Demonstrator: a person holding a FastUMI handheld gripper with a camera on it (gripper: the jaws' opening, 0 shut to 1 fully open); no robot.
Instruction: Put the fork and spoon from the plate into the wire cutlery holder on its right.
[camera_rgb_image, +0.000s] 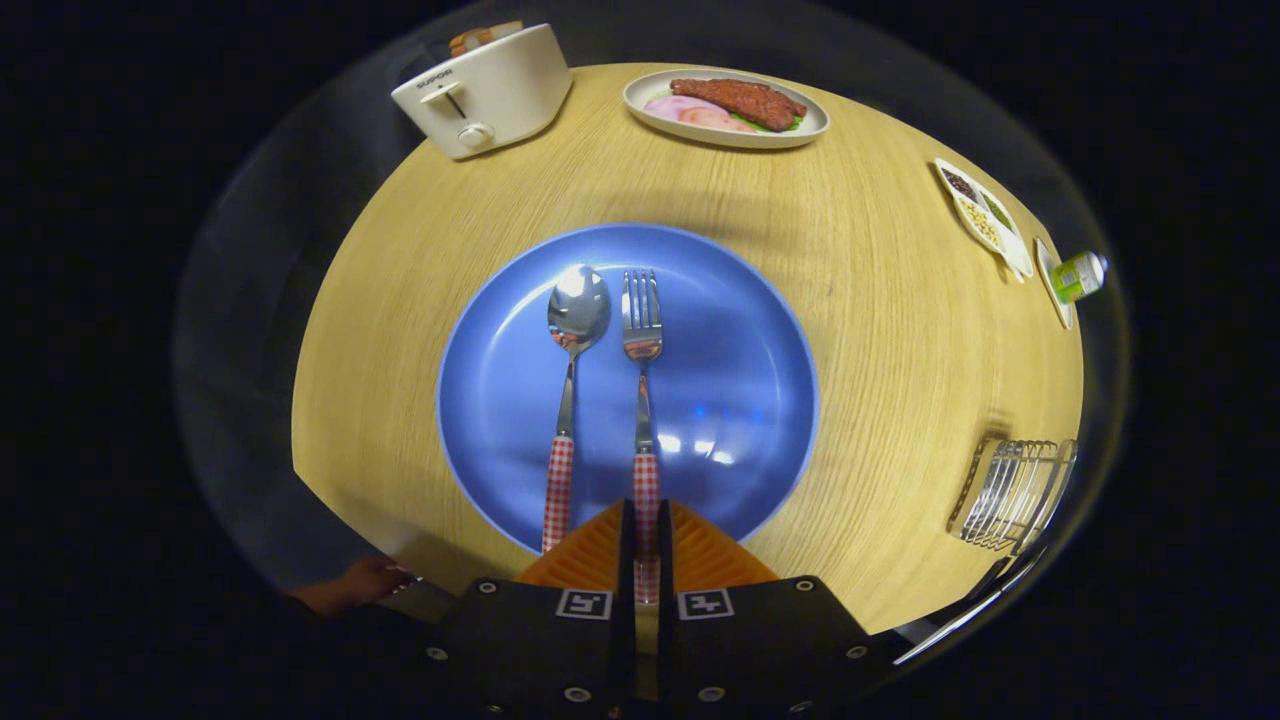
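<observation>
counter: round, light wood | middle: big blue plate | far side: white toaster, oval dish of meat | right: small snack tray, green bottle lying down, wire cutlery holder

Tables: one, round, wooden
Blue plates: one
Spoons: one; red-checked handle
Forks: one; red-checked handle
Wire cutlery holders: one
Toasters: one; bread slices in its slots, number unclear
Oval plates of food: one
Divided dishes: one; three compartments seen
Green bottles: one, lying on a small dish
Grippers: one; two fingers, closed on the fork handle
Hands: one
</observation>
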